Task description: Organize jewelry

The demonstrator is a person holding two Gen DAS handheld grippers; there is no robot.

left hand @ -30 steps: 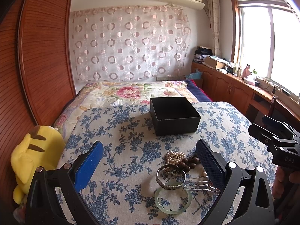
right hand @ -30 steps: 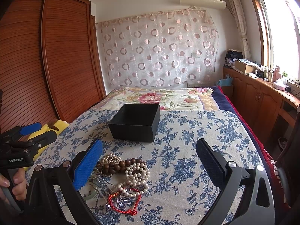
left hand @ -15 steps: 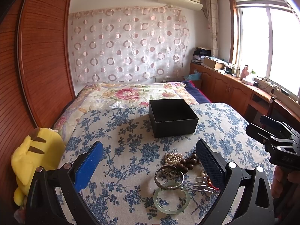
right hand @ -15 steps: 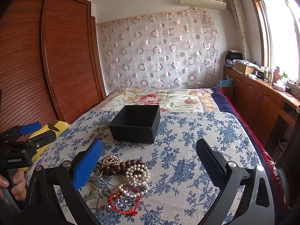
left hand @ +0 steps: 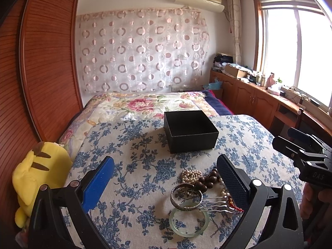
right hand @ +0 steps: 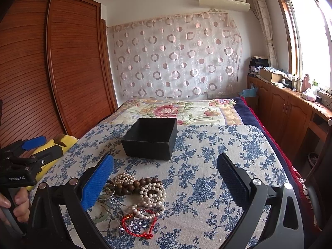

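in the left wrist view, the left tool is being held wide and empty, with the jewelry pile lying lower right of centre, close against its right finger; the black box is sitting beyond, above centre.

in the right wrist view, the right tool is also being held wide and empty, the pile lying lower left by its blue finger, the box straight beyond.

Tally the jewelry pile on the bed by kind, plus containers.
Bangles: 2, silver bangle and green jade bangle
Beaded pieces: 3, pearl bracelet, brown wood beads, small pearl cluster
Hair comb: 1
Red cord bracelet: 1
Black box: 1, open and empty
Total: 8; the tangle may hide more.
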